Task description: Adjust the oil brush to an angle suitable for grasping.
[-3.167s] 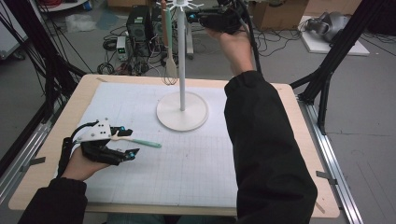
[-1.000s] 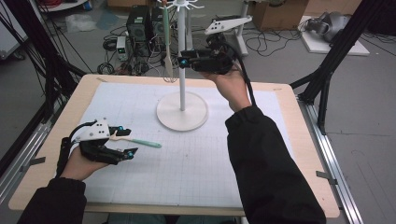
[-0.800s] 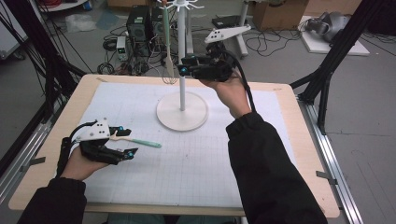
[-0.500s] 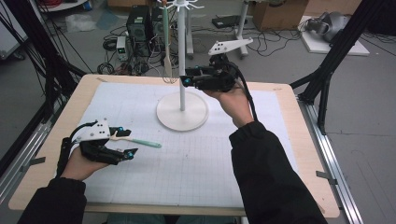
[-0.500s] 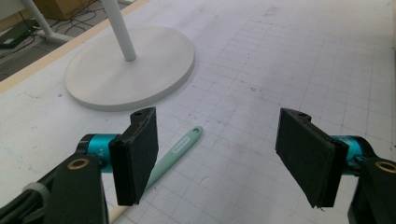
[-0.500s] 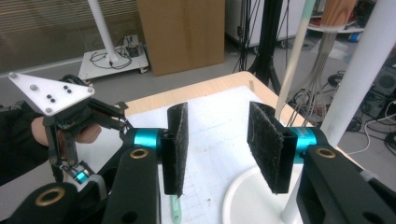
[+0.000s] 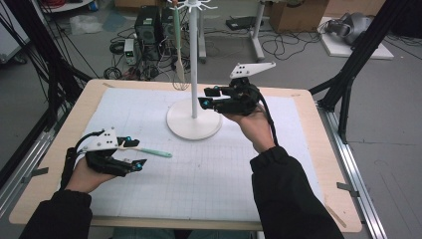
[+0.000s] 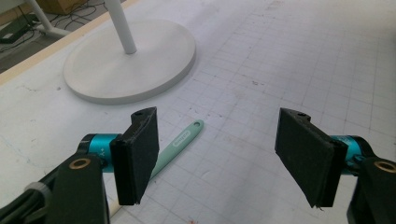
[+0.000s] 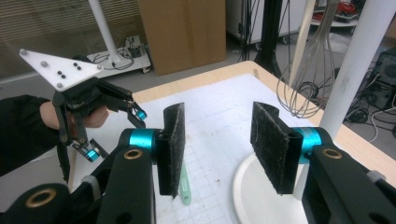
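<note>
1. Cluttered workshop floor, cables and boxes are seen beyond a wooden table [image 7: 318, 149] covered with a white gridded mat [image 7: 209, 169].
2. Since about three seconds ago, the right gripper [image 7: 211, 97] has been brought down from the top of the white stand [image 7: 193, 119], where a whisk [image 7: 178, 69] hangs; it is now held low, at 3 o'clock of the pole.
3. Its jaws are held wide apart and nothing is gripped; the hanging step is judged finished, with the hand freed for the next utensil.
4. The left gripper [image 7: 135, 155] has stayed at the mat's 8 o'clock side, jaws spread wide, empty.
5. A mint-green utensil handle [image 8: 180, 141] lies flat on the mat just beside the left gripper's jaw, not clasped.
6. Its long axis is laid roughly 9-to-3 in the high view, the holed end pointing toward 3 o'clock, slightly toward the person; its other end is hidden under the gripper.
</note>
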